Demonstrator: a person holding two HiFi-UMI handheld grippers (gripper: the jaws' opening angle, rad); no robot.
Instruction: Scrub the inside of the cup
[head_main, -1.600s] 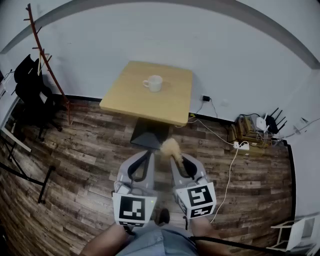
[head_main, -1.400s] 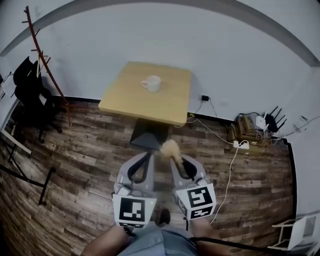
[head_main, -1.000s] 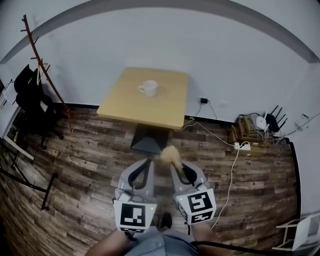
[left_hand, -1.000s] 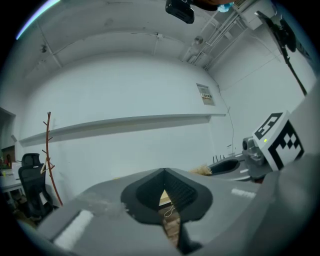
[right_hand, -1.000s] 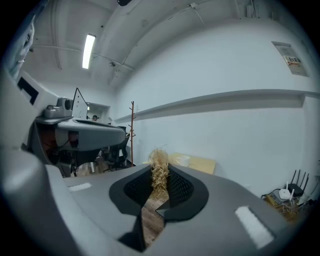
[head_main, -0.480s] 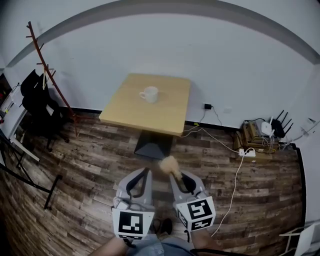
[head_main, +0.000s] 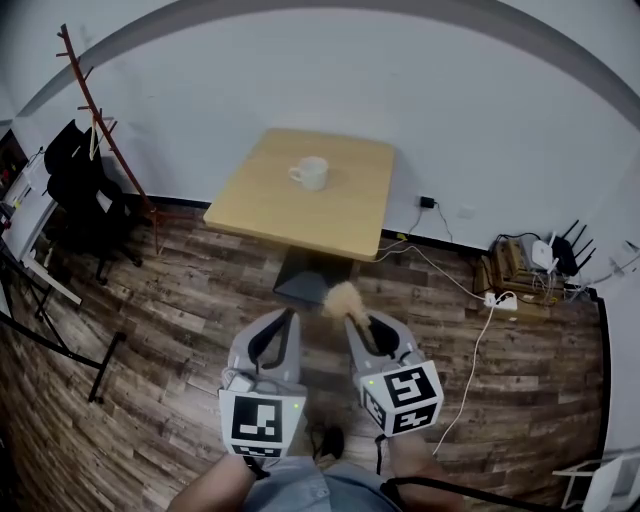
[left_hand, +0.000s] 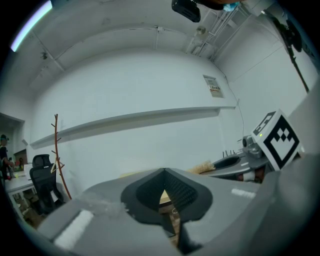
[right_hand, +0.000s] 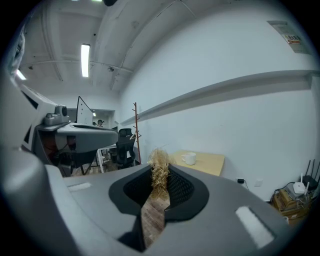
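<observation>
A white cup (head_main: 311, 173) stands on the light wooden table (head_main: 340, 215) by the far wall, well ahead of both grippers. My right gripper (head_main: 352, 325) is shut on a straw-coloured scrubbing brush (head_main: 343, 298) whose bristly tuft sticks out past the jaw tips. The right gripper view shows the brush (right_hand: 160, 170) pinched between the jaws, with the cup (right_hand: 189, 158) far beyond it. My left gripper (head_main: 283, 318) is beside the right one, shut with nothing in it. In the left gripper view its jaws (left_hand: 164, 192) meet, and a sliver of the table shows through them.
A red-brown coat rack (head_main: 105, 120) and a black office chair (head_main: 85, 190) stand at the left. Cables, a power strip and routers (head_main: 520, 265) lie by the wall at the right. The table's dark base (head_main: 305, 280) rests on the wood-plank floor between me and the cup.
Both grippers have edged forward over the floor toward the table. The brush stays pinched in the right gripper and the left jaws stay shut.
</observation>
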